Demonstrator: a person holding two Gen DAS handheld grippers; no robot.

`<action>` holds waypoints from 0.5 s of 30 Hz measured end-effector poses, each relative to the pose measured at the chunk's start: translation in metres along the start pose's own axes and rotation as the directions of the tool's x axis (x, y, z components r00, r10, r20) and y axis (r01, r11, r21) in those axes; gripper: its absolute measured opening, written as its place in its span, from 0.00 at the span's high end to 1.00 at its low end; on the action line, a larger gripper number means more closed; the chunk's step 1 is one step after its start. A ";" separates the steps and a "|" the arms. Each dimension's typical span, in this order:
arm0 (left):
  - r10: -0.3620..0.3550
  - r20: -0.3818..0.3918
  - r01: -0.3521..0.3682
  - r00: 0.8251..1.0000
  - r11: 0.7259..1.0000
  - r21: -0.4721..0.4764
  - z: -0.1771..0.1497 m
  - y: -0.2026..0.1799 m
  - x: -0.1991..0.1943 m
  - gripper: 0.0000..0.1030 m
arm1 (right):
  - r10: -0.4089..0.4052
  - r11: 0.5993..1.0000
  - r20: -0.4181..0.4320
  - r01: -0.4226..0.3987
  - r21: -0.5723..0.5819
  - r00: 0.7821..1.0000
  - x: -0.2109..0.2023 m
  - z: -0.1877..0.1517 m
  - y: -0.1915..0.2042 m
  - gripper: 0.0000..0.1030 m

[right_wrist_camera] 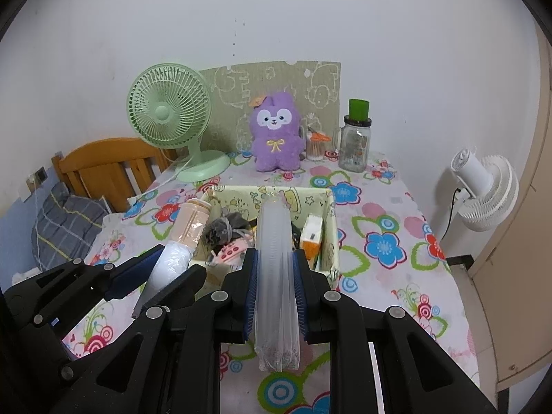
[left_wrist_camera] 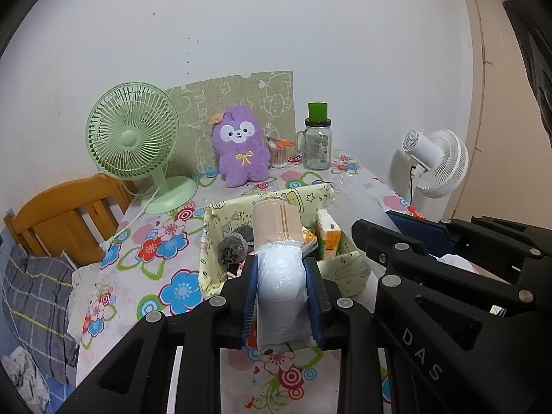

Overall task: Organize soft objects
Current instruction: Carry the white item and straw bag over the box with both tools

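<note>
A: L gripper (left_wrist_camera: 281, 283) status?
B: Fingers clamped on wrapped roll (left_wrist_camera: 281, 286), peach end over the fabric bin (left_wrist_camera: 210, 258).
A: R gripper (right_wrist_camera: 275, 283)?
B: Fingers closed on clear sleeve of cups (right_wrist_camera: 275, 269); far end over same bin.
A: Bin contents?
B: Grey pouch (right_wrist_camera: 220, 229), tissue pack (right_wrist_camera: 312, 236).
A: Beyond bin?
B: Purple plush (right_wrist_camera: 275, 132) on table (right_wrist_camera: 379, 241), at the wall; green fan (right_wrist_camera: 169, 115) left of bin, jar (right_wrist_camera: 355, 148) right.

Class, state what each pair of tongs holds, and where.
Left tongs: plastic-wrapped roll, gripped near its middle. Right tongs: clear sleeve of cups, gripped mid-length.
</note>
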State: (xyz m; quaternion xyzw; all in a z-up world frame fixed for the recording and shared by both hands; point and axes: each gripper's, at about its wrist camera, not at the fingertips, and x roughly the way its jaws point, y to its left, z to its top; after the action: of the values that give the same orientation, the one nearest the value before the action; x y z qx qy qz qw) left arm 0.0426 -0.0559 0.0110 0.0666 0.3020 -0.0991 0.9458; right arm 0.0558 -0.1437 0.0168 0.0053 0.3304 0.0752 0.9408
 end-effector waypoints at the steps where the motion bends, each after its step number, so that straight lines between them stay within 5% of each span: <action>1: 0.000 0.001 0.000 1.000 1.000 0.000 0.002 0.000 0.001 0.75 | -0.001 1.000 0.001 0.001 -0.002 1.000 0.002 0.002 0.000 0.78; 15: 0.001 0.004 -0.001 1.000 1.000 -0.006 0.019 0.010 0.021 0.75 | -0.006 1.000 0.009 0.006 -0.008 1.000 0.019 0.022 -0.001 0.78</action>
State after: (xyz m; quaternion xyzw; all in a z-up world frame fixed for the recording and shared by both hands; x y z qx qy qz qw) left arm 0.0719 -0.0527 0.0145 0.0639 0.3001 -0.0980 0.9467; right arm 0.0844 -0.1411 0.0215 0.0011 0.3260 0.0736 0.9425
